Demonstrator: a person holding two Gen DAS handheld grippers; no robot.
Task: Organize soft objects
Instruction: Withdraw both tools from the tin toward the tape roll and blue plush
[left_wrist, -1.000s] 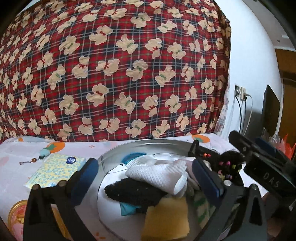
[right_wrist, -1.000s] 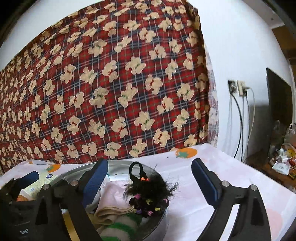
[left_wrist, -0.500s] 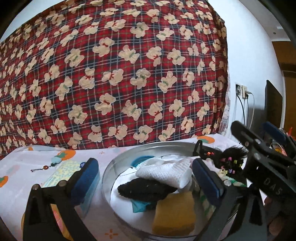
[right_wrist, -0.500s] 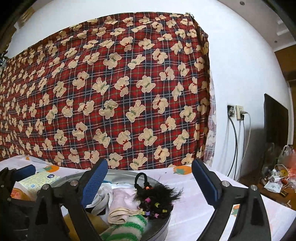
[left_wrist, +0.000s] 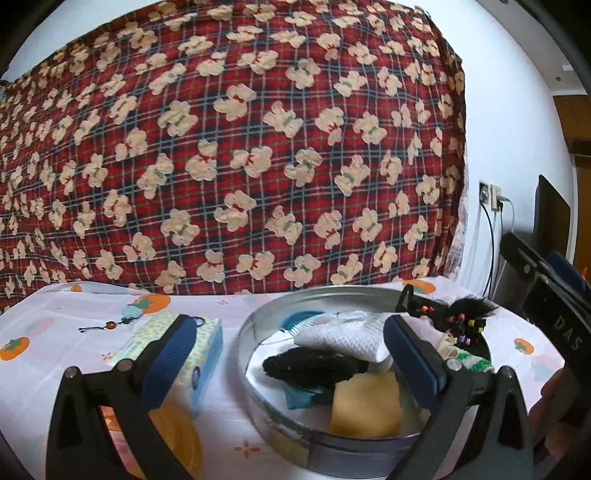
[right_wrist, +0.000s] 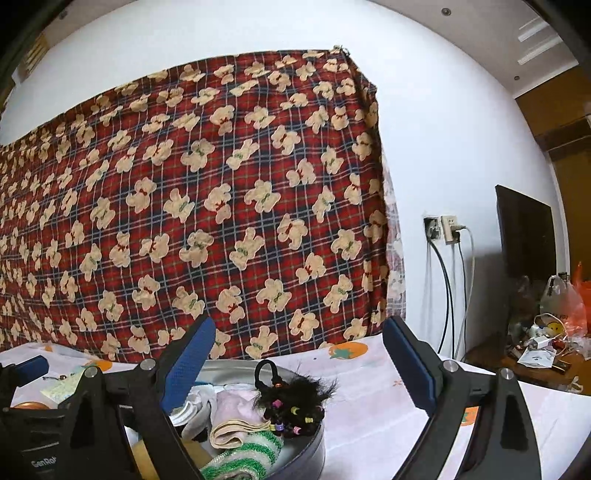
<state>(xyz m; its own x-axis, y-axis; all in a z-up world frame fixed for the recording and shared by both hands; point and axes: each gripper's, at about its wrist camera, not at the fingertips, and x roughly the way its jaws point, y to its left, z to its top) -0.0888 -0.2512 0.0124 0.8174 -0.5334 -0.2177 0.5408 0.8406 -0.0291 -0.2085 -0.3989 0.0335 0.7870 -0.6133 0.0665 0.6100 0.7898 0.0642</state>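
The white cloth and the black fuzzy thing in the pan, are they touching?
Touching. The left wrist view shows the white cloth lying over the black fuzzy cloth's far edge inside the metal pan.

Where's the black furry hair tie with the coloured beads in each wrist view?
Left wrist: the hair tie sits at the right, on the far right rim of the round metal tin, just beyond the right finger of the left gripper.
Right wrist: the hair tie sits low, centre, on the tin's near edge, between the fingers of the right gripper.
Shared landmark: the red bear-print cloth on the wall.
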